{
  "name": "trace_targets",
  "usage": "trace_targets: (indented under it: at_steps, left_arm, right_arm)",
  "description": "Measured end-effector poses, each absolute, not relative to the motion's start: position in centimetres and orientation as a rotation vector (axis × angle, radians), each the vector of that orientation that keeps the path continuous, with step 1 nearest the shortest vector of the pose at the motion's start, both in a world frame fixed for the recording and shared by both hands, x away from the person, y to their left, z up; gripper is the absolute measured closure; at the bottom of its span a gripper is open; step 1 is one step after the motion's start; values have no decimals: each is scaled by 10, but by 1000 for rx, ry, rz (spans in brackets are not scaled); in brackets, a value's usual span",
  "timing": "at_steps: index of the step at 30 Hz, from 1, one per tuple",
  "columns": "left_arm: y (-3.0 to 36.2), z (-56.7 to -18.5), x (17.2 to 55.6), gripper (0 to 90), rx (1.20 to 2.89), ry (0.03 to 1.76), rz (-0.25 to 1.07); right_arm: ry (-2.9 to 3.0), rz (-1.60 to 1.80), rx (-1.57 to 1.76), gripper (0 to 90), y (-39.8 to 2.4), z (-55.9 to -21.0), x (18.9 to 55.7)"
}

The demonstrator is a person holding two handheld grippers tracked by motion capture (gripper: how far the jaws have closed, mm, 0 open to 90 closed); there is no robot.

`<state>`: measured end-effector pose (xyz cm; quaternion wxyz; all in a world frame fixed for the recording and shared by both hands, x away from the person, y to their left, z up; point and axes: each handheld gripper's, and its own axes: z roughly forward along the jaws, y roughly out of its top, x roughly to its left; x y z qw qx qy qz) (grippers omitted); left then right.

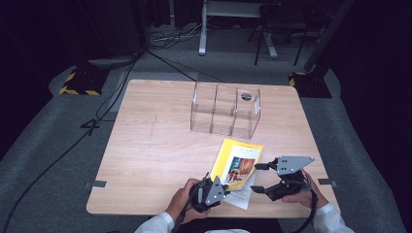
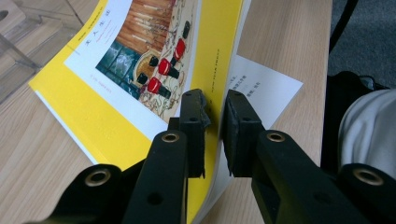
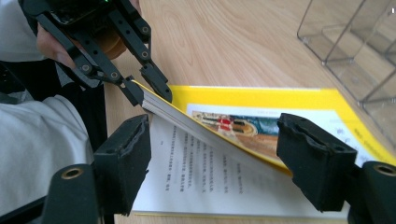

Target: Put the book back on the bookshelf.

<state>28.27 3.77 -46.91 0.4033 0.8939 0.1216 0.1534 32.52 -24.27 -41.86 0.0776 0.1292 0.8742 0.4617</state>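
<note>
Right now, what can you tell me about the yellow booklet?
The booklet is thin, with a glossy yellow cover bearing a white panel, a colour picture and small print. It lies near the table's front edge, in front of the clear organizer. The left gripper is shut on its near edge and holds that edge raised, so the cover and some pages stand off a white printed page lying flat on the table. The right gripper, open, frames it without touching.
</note>
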Motion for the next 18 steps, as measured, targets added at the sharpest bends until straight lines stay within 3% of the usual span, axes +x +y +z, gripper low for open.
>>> trace_targets:
  at_steps: [13, 18]
  left_arm:
    - [81, -466, 290, 785, 2259, 351, 338]
    - [103, -466, 294, 778, 2256, 381, 325]
  right_arm:
    - [2655, 1266, 233, 271, -203, -437, 338]
    - [2659, 1137, 210, 313, -192, -451, 342]
